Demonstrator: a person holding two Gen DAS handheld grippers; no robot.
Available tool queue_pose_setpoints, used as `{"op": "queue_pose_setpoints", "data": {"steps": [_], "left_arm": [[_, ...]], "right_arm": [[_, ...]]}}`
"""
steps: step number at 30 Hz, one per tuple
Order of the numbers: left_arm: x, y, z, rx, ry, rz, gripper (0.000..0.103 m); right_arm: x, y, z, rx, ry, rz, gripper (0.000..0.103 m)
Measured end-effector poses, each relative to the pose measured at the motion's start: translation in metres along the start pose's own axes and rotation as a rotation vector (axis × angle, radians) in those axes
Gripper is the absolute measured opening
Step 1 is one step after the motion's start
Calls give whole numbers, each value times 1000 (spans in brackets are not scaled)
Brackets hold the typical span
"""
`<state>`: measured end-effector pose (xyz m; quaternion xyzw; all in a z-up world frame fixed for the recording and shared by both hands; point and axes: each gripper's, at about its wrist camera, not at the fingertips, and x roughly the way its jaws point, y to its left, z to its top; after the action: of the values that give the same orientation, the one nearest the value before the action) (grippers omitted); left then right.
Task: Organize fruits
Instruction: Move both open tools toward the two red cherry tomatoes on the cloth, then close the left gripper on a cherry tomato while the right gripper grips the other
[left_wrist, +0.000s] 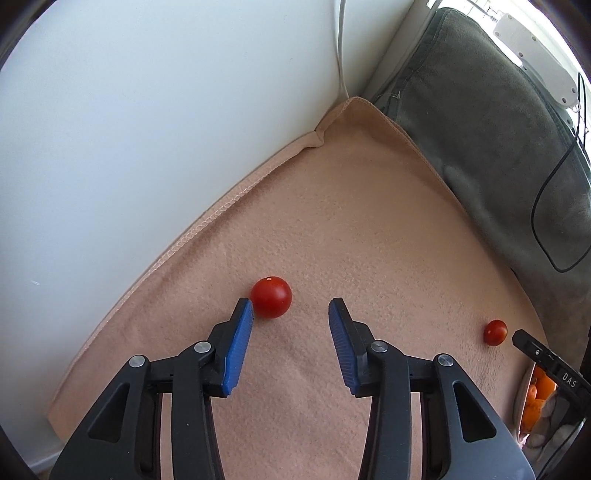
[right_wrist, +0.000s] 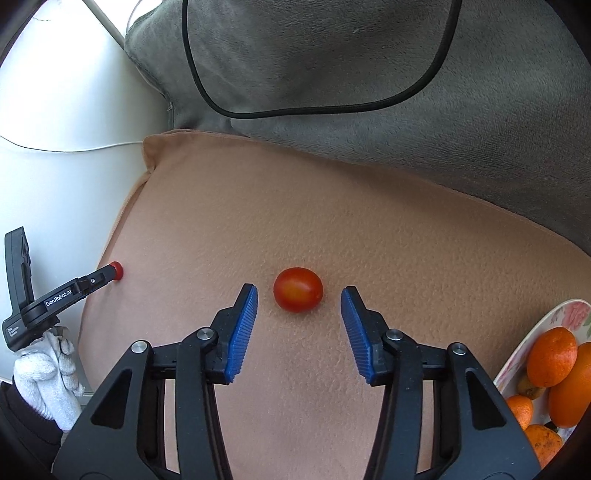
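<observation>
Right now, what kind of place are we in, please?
Probably a home, perhaps a living room: a peach fleece blanket lies beside a grey plush cushion, and a floral plate of oranges sits at its edge.

Two red tomatoes (left_wrist: 271, 297) (right_wrist: 298, 294) lie on a peach cloth (left_wrist: 332, 229). The right one shades to orange on top. Each tool (left_wrist: 291, 312) (right_wrist: 299, 297) is black with ribbed blue pads (left_wrist: 236, 354). Behind lies a grey blanket (right_wrist: 369, 147) crossed by a black cable (right_wrist: 207, 92). The plate (right_wrist: 554, 314) is white with pink flowers and carries oranges (right_wrist: 552, 356). The glove (right_wrist: 48, 373) is white.
</observation>
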<state>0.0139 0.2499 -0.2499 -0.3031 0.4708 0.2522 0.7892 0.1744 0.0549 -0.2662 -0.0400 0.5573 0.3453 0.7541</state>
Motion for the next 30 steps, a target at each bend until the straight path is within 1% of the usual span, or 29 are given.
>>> {"op": "queue_pose_setpoints", "data": {"steps": [8,14,18,19,22,27,30], "left_arm": [[7,3,1,9,-1,19,38],[12,3,-1,29,3,27,31],[14,4,-1,33,1,28,26],[14,5,-1,34,-1,29,26],[16,4,-1,36,-3,28,25],[20,7,1,39,-6,24,23],[24,1,4,41,-13,21,23]], "right_arm": [[10,1,2,-8,19,1,50],[19,1,3,-5,37,-9,49],[20,2,4,-6,42,-5,43],[21,3,4,-9,46,-3,43],[23,5,5,-18,51,-2,36],[22,6,4,-16,49,-2,35],[21,6,3,-21,41,-6,35]]}}
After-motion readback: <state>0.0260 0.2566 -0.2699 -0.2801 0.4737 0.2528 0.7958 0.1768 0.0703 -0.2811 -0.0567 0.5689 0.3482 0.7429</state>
